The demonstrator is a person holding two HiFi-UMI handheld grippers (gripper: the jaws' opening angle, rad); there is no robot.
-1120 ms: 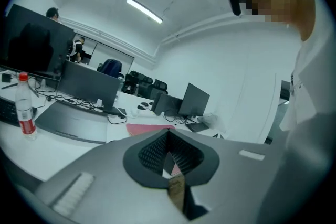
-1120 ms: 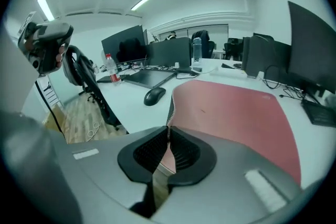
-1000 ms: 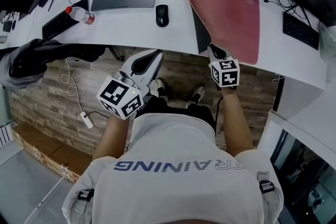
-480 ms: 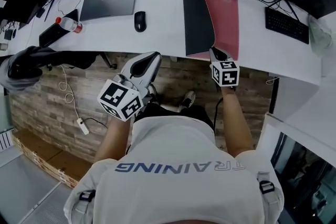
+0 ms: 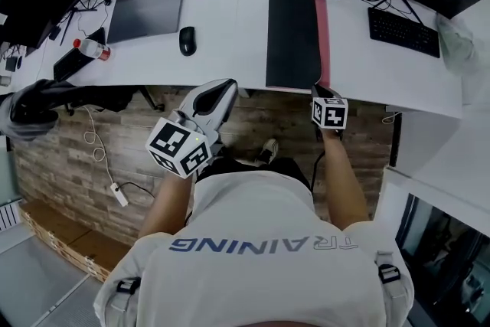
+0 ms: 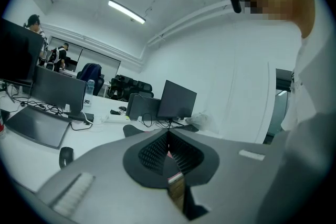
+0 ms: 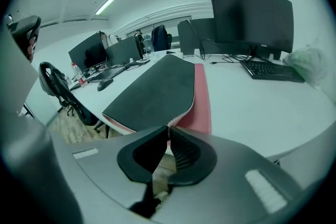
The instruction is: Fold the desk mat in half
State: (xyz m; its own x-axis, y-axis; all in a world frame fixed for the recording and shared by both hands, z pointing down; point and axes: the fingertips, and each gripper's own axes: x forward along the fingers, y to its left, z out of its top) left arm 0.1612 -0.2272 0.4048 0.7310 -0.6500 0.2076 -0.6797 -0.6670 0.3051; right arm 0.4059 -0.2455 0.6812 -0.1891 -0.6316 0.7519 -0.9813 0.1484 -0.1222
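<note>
The white desk carries the desk mat, folded so its black underside covers the red face, with only a red strip showing along the mat's right edge. A black keyboard lies right of the mat. The left gripper hangs off the mat's near left, jaws pressed together and empty. The right gripper sits at the mat's near right corner, pinching its edge. A mouse rests left of the mat.

I see the desk mat on the desk at my one o'clock. The keyboard lies at its three, the mouse at its nine, and the tablet farther out at ten.
</note>
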